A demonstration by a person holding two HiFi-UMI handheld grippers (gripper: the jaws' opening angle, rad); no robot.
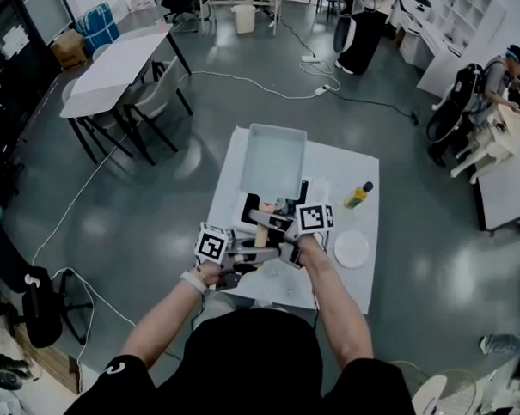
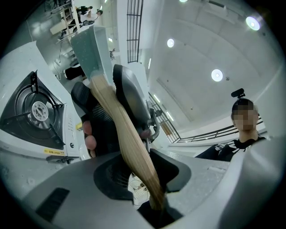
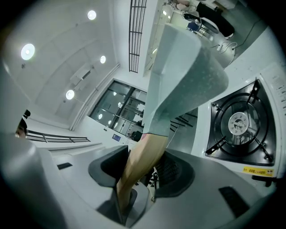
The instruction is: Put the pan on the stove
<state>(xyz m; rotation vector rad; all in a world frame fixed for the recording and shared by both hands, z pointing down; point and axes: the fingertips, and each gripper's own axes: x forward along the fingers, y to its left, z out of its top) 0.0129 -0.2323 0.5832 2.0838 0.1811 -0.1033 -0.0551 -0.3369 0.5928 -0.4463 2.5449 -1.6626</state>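
Head view: a white table [image 1: 362, 176] stands on a shiny grey floor [image 1: 157, 207]. The left gripper [image 1: 255, 255] and the right gripper [image 1: 265, 218] both squeeze the wooden handle [image 1: 263, 237] of the pan [image 1: 275, 154], which is up in the air.
Left gripper view: the stove [image 2: 33, 112] is at nine o'clock.
Right gripper view: the stove is at three o'clock.

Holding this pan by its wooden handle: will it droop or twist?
Probably nose-heavy: the pan body sits beyond the handle. Likely stiff; no sag shows. The smooth handle might twist, though left gripper and right gripper both clamp it.
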